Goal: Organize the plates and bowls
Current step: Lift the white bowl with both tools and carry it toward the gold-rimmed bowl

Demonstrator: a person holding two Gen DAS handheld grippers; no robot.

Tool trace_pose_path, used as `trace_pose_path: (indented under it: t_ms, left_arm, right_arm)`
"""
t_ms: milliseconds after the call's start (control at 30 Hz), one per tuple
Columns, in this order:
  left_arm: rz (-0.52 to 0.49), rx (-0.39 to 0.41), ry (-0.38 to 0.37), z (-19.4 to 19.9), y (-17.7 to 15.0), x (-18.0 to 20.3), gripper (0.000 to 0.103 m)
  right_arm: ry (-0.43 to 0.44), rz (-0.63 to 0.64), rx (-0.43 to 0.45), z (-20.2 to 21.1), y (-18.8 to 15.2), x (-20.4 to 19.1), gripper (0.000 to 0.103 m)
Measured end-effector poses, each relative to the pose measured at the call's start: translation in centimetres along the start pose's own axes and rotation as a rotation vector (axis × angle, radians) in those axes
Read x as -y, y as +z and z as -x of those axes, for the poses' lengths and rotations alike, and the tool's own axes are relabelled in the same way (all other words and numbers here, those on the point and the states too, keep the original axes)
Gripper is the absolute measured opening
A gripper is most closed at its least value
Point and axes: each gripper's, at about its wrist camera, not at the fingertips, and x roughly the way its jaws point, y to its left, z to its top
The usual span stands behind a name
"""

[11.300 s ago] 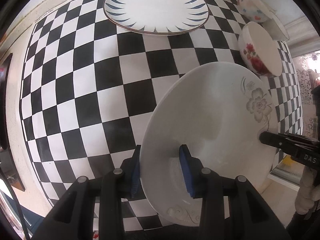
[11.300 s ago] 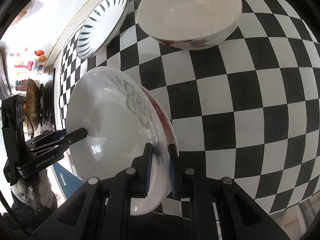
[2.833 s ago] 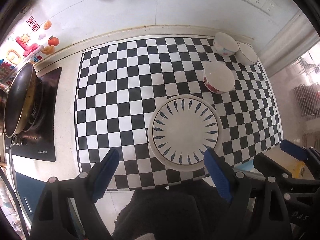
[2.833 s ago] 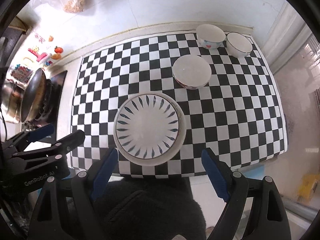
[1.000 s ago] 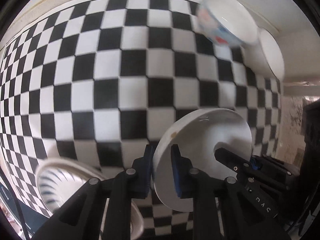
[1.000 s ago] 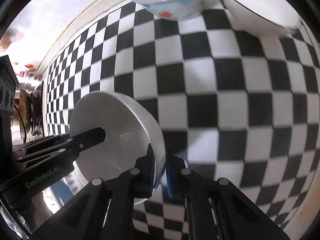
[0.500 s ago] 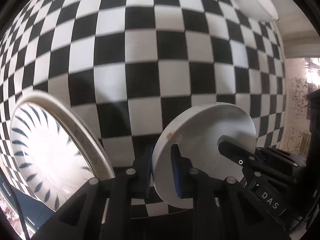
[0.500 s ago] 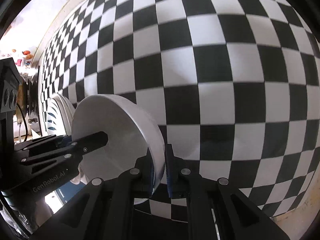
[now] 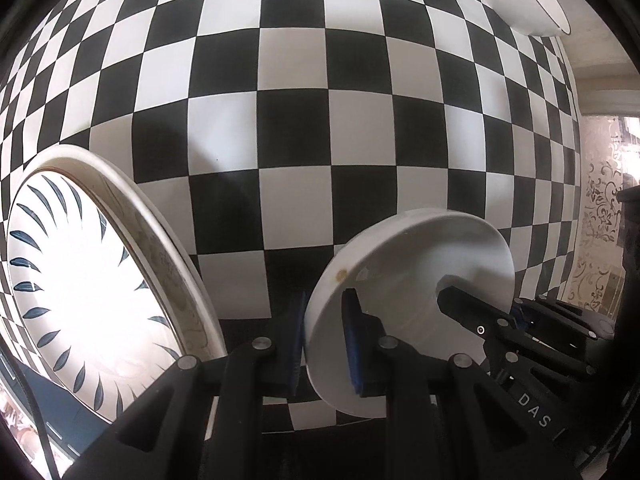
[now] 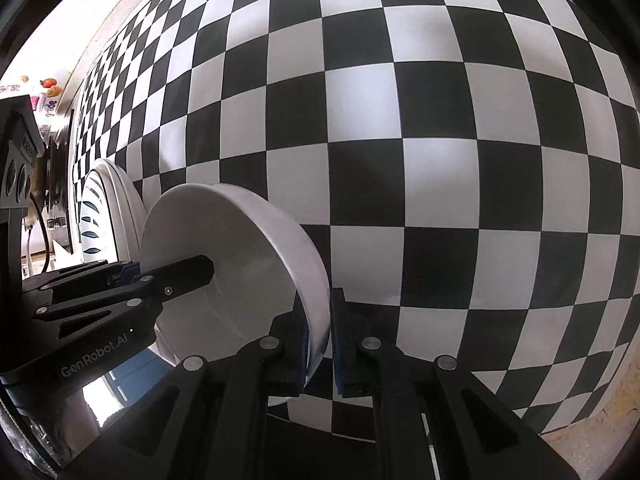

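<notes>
Two hand-held grippers share one white bowl above a black-and-white checkered mat that fills most of both wrist views. Both point steeply down at the mat.

Next in size is a stack of plates at the lower left of the left wrist view, near the mat's front edge. The top plate is white with dark blue leaf-shaped strokes around its rim, and it sits inside a wider plain cream plate. In the right wrist view the same stack appears as a thin sliver at the left, behind the bowl.

The white bowl hangs just right of the stack, tilted so its open side faces the cameras. A small brown speck marks its rim near the left gripper.

The left gripper is clamped narrow on the bowl's left rim, one blue pad inside the bowl and one outside. The right gripper pinches the opposite rim the same way, its jaws nearly together around the thin wall. Each gripper's black fingers show in the other's view, reaching in from the side.

Smallest in view, a second white bowl with a dark line on its rim sits at the mat's far right corner, well apart from the held bowl.
</notes>
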Motion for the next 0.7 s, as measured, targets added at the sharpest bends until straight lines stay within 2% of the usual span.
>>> trace_pose_path:
  t_ms: [167,233,300,367,467,533,600,667,700]
  left_arm:
    - [0.004,0.014,0.023,2.0,-0.5,-1.1,0.017]
    - [-0.003,0.043,0.052,3.9,-0.9,-1.3,0.018]
    - [0.000,0.077,0.067,5.8,-1.2,-1.4,0.018]
    - [-0.001,0.115,0.072,7.5,-1.0,-1.1,0.021]
    - [-0.020,0.162,0.038,9.7,0.6,0.3,0.029]
    - [-0.039,0.179,0.013,10.5,2.7,1.9,0.034]
    - [-0.045,0.184,-0.039,10.8,4.9,3.4,0.034]
    - [-0.054,0.181,-0.078,10.9,7.7,5.5,0.034]
    - [-0.063,0.184,-0.102,11.0,9.4,6.7,0.034]
  right_arm:
    - [0.031,-0.016,-0.031,0.8,0.3,1.3,0.013]
    - [0.055,-0.035,-0.041,1.7,0.3,2.1,0.019]
    - [0.081,-0.061,-0.033,3.1,0.3,3.1,0.031]
    - [0.120,-0.090,-0.007,5.1,0.6,4.2,0.034]
    - [0.097,-0.118,0.082,8.6,1.7,6.0,0.034]
    - [0.101,-0.145,0.144,10.7,3.0,7.3,0.040]
    - [0.090,-0.171,0.246,13.0,4.7,8.9,0.064]
    - [0.045,-0.147,0.413,15.4,6.7,10.1,0.073]
    - [0.028,-0.142,0.442,16.2,7.8,10.8,0.074]
